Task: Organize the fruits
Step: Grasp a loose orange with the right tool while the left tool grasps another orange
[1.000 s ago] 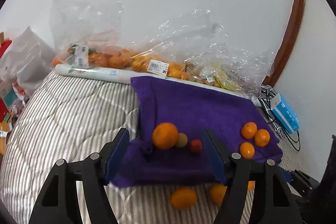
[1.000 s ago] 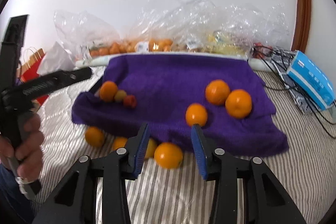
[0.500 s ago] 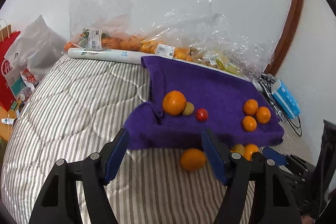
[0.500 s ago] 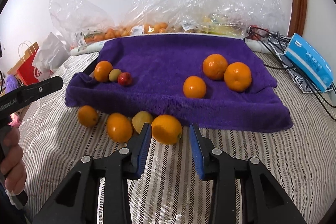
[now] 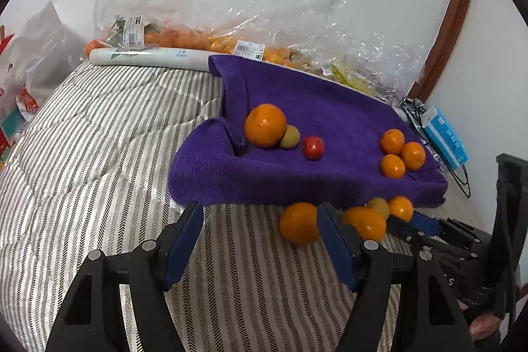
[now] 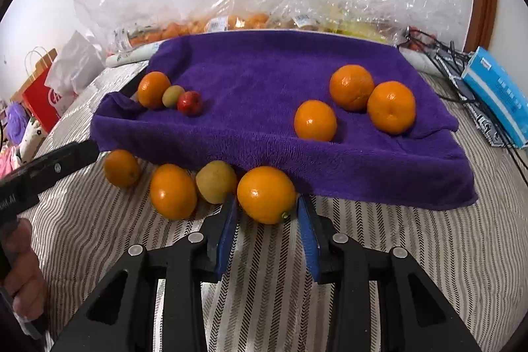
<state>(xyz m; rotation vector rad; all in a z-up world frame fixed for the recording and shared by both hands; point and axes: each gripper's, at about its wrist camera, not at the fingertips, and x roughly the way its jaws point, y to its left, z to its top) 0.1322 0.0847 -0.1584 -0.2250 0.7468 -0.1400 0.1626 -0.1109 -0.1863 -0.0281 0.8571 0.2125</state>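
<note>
Between right tool point(image 6: 266, 213) blades: orange point(image 6: 266, 194).

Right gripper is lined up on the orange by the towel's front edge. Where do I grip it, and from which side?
Grip the orange across its widest middle, coming straight in from the front. The open right gripper already has a finger on each side. The purple towel edge is behind and a yellowish fruit sits close on its left.

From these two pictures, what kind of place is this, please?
Probably a bedroom at home: the fruit lies on a purple terry towel spread over a striped quilted bedcover, with clear plastic grocery bags of fruit along the white wall and a red paper shopping bag beside the bed.
</note>
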